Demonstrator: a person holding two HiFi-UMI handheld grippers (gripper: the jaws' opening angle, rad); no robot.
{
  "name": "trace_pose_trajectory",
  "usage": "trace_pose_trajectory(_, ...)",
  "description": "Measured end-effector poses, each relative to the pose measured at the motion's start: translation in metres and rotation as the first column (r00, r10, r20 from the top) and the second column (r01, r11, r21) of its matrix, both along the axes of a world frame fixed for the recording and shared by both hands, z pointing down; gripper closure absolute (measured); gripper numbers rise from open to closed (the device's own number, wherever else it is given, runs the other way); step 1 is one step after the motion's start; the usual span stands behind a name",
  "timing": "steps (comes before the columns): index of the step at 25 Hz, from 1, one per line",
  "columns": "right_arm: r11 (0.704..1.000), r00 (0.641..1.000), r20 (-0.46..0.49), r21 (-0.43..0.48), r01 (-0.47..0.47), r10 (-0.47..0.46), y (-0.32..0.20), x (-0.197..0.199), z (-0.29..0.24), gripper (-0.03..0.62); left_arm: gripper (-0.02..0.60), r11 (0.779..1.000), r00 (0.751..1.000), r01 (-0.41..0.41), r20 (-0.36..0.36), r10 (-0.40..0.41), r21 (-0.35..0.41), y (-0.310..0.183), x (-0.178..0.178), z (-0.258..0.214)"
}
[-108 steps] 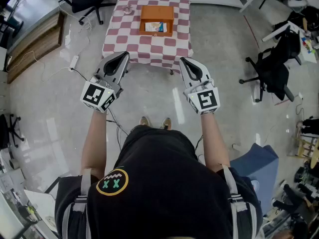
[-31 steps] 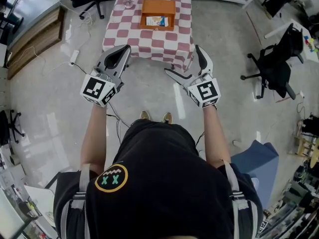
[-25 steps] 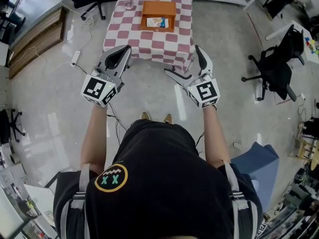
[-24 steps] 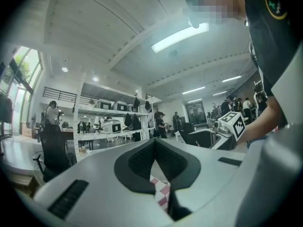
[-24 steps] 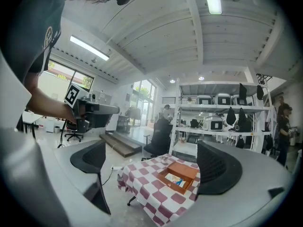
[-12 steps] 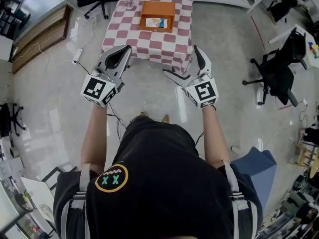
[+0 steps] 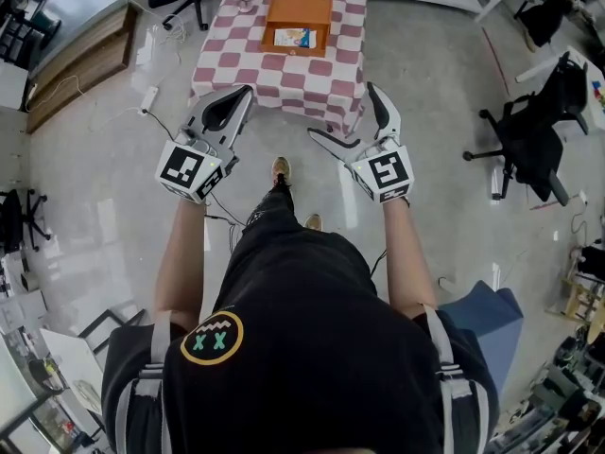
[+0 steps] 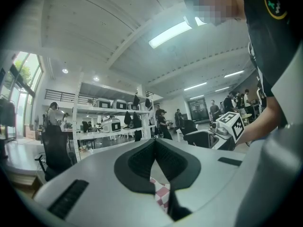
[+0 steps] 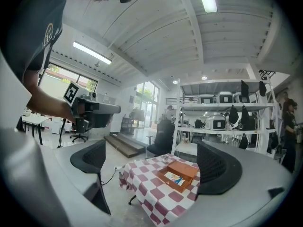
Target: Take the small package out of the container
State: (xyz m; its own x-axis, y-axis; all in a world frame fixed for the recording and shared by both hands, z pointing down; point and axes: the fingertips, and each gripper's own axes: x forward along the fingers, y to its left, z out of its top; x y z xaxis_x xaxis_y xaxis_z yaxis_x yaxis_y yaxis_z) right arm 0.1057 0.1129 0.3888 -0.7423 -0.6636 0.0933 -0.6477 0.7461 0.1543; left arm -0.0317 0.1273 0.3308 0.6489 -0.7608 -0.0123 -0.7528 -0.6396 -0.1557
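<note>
An orange box-like container (image 7: 296, 26) sits on a table with a red-and-white checked cloth (image 7: 284, 69) some way ahead of me. A small blue and white package (image 7: 291, 38) lies inside it; the right gripper view shows the container (image 9: 178, 175) and the package (image 9: 174, 178) too. My left gripper (image 7: 230, 107) is held in the air short of the table's near left corner, jaws shut with nothing between them. My right gripper (image 7: 357, 121) hangs near the table's near right corner, jaws wide open and empty.
A small round object (image 7: 246, 8) rests on the cloth left of the container. Black office chairs (image 7: 525, 140) stand to the right, a wooden platform (image 7: 80, 64) and floor cables (image 7: 151, 74) to the left. Shelving with equipment (image 9: 222, 112) lines the far wall. My foot (image 7: 280, 171) is stepping forward.
The right gripper, shut 4.3 s ago, has opened wide. I have walked closer to the table, and one foot has now swung forward between the grippers.
</note>
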Motion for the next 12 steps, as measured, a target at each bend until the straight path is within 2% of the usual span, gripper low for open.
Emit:
trace_pose_trajectory(6,1.0,1.0,-0.014,-0.006,-0.013,0.013,-0.035,-0.003,0.01,0.0,0.565,1.0,1.0,-0.02,-0.007,0.02,-0.008,-0.037,0.0,0.011)
trace_pose_trajectory(12,0.999,0.999,-0.033,-0.028,-0.034,0.033,-0.098,-0.016,0.022,0.0,0.565,0.999,0.999,-0.044,-0.022,0.044,-0.025,-0.106,-0.012,0.024)
